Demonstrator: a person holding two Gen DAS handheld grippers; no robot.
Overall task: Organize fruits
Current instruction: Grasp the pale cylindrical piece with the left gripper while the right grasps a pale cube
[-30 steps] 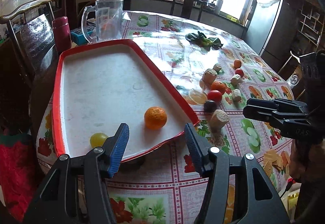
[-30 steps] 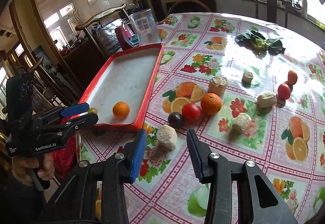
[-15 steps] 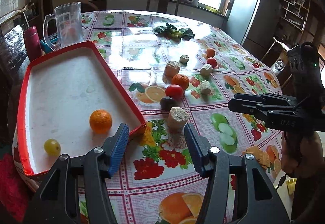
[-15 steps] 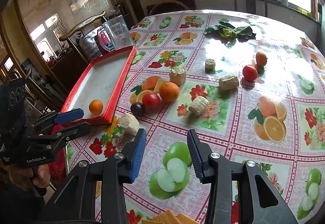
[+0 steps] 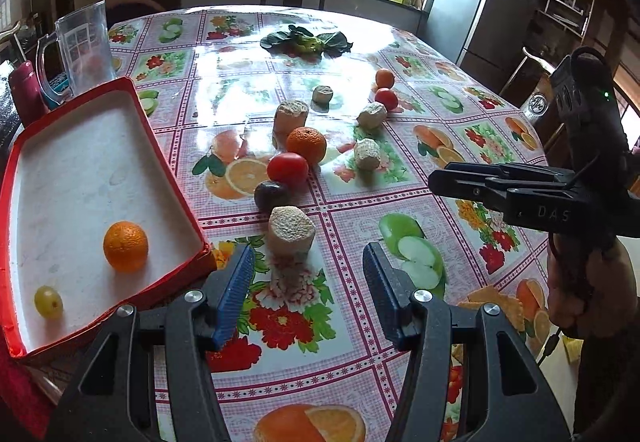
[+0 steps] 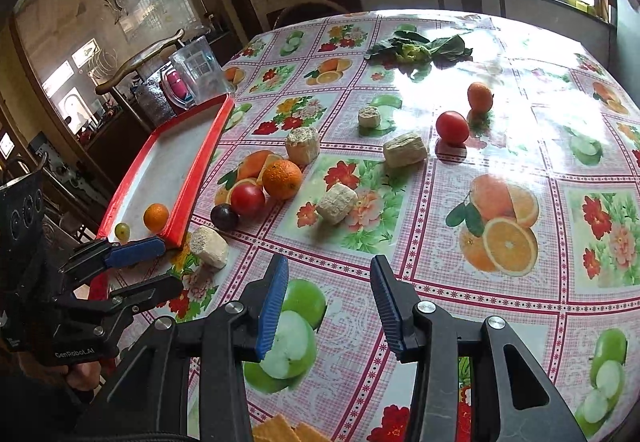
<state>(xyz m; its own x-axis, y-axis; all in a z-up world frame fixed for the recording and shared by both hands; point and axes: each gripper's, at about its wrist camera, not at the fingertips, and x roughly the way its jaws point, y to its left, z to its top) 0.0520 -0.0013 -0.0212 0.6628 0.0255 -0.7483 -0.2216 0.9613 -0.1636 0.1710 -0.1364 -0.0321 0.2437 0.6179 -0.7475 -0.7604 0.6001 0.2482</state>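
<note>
Corn chunk (image 5: 291,230) ahead of left gripper (image 5: 308,298), beside tray (image 5: 172,177).

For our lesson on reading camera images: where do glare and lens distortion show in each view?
Left wrist view: window glare whitens the tablecloth near the leafy greens, and the red tray bows under fisheye. Right wrist view: glare washes out the far cloth beside the small orange, and the window frame curves.
</note>
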